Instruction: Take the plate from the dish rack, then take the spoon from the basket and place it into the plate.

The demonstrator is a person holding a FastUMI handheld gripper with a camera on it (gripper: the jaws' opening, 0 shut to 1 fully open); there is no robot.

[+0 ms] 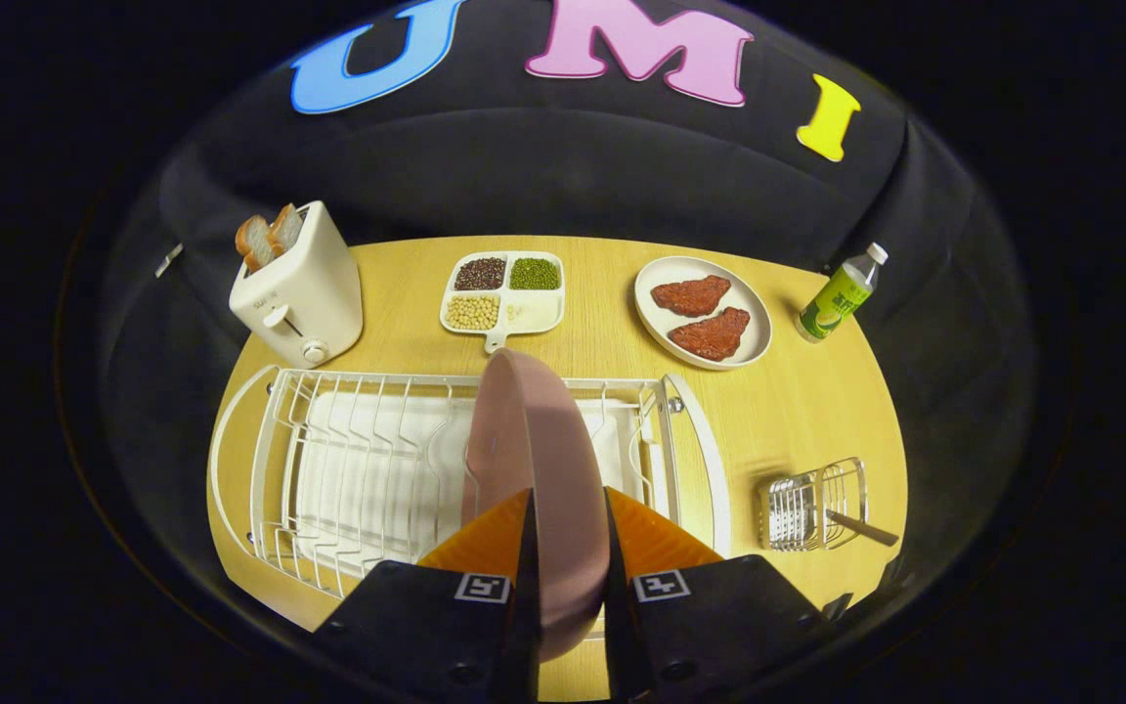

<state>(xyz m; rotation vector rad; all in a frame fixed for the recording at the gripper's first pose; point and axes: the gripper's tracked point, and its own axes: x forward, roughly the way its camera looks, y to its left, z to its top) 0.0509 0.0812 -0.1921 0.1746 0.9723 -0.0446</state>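
Observation:
A pink plate (534,460) stands on edge between my fingers, and my gripper (568,533) is shut on its near rim. The plate rises above the white wire dish rack (368,469), over the rack's right half; whether its lower rim still rests in the rack is hidden by my fingers. To the right of the rack stands a small wire basket (812,506) with a spoon handle (861,529) sticking out of it to the right.
Beyond the rack sit a white toaster (301,288) holding bread, a divided tray of beans (504,291), a plate with two red patties (703,311) and a small bottle (842,293). Bare wooden table (798,411) lies between rack and basket.

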